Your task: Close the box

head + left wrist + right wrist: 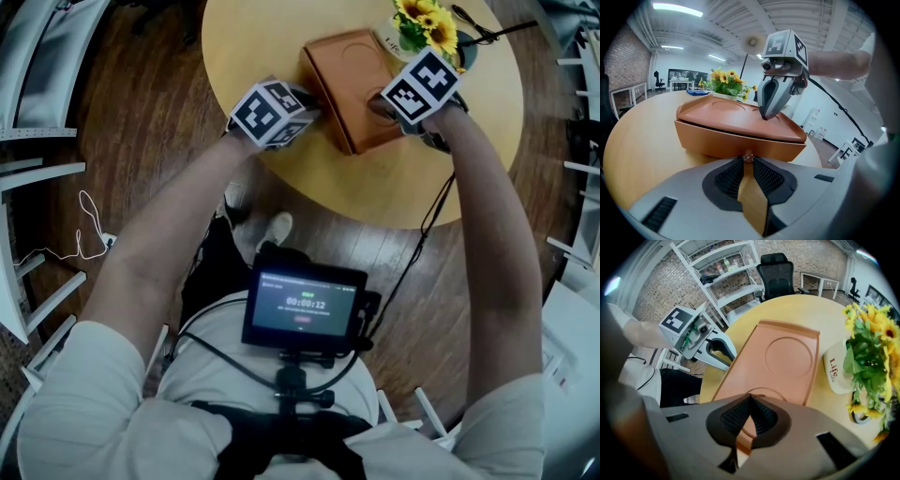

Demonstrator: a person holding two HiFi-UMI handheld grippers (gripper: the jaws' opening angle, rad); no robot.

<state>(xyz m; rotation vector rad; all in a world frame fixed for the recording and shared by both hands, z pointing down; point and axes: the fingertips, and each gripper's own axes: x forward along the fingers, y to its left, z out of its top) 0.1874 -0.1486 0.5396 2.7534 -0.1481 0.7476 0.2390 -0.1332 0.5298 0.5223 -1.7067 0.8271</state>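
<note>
box (736,136) place: on the round table (375,187), just beside the flower pot (836,369), on the side of the pot facing the person
box look: flat, brown, matte; lid (787,357) had a raised rim and two embossed circles; lid overhung the base a bit
lid state: down on the base; a thin dark seam showed along the side away from the pot, so probably seated or nearly so
left gripper (748,157): clenched, nothing in it; tips against the box side wall farthest from the pot, just under the seam
right gripper (750,397): clenched, empty; pointed steeply down, tips on the lid top at the circle farther from the pot
handling: looked stiff and fairly light, with a smooth skin; likely to slide on the table if pushed sideways
where to hold: don't pinch; press flat on the lid top near its free edge and brace the side wall opposite the pot
</note>
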